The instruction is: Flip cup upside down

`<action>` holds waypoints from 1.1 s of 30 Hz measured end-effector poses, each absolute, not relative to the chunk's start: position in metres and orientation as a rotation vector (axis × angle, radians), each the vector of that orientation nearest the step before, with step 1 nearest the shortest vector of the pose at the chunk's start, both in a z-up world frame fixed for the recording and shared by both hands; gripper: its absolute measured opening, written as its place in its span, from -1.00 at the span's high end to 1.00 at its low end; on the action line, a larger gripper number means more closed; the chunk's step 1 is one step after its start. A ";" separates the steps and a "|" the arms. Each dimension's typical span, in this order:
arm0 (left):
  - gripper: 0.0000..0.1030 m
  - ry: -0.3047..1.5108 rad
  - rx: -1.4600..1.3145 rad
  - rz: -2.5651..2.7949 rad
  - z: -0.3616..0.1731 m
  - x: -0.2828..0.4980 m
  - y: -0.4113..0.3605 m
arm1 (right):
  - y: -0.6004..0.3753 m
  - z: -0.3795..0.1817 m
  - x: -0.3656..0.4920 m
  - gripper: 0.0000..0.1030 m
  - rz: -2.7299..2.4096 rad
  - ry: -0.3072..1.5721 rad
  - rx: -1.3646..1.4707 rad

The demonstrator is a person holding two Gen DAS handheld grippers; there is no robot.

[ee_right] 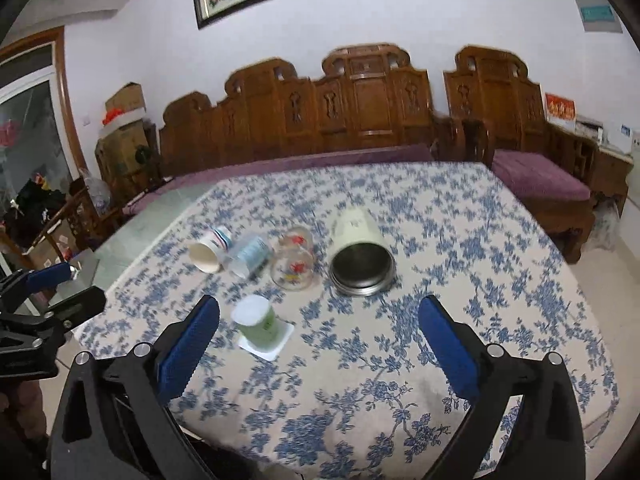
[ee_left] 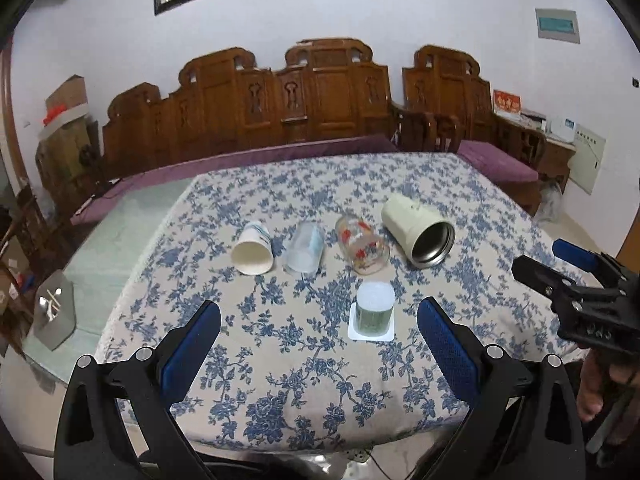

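Observation:
A small green cup point(ee_left: 375, 310) stands upside down on its square white rim, near the table's front; it also shows in the right wrist view point(ee_right: 259, 325). Behind it several cups lie on their sides: a white paper cup point(ee_left: 253, 253), a clear plastic cup point(ee_left: 306, 251), a glass with red flowers point(ee_left: 362, 249) and a cream metal-lined mug point(ee_left: 418, 230). My left gripper point(ee_left: 320, 332) is open and empty, short of the green cup. My right gripper point(ee_right: 320, 332) is open and empty, in front of the mug point(ee_right: 360, 258).
The table wears a blue floral cloth point(ee_left: 304, 384); its left part is bare green glass point(ee_left: 120, 240). A grey toothpick holder point(ee_left: 54, 314) stands at the left edge. A carved wooden bench point(ee_left: 320, 96) with purple cushions runs behind the table.

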State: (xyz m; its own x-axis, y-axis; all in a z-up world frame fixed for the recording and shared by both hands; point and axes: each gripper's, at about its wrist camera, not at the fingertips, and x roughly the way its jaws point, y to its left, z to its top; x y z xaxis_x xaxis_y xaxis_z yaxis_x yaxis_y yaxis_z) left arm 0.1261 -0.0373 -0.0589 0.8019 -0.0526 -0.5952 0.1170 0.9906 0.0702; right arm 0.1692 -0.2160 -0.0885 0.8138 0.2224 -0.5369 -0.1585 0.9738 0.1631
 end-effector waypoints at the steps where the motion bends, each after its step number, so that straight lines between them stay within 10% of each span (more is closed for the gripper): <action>1: -0.84 0.627 0.099 -0.092 -0.055 0.122 -0.036 | -0.214 -0.083 0.164 -0.95 0.206 0.576 0.113; 33: -0.84 0.506 0.046 -0.092 -0.011 0.057 -0.019 | -0.198 -0.019 0.083 -0.95 0.156 0.389 0.086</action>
State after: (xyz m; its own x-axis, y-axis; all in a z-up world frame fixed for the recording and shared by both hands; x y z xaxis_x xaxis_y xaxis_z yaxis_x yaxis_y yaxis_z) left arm 0.0571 -0.0195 -0.0113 0.8705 -0.0766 -0.4862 0.0993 0.9948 0.0209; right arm 0.0826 -0.1980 -0.0189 0.9133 0.1679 -0.3710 -0.1349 0.9844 0.1133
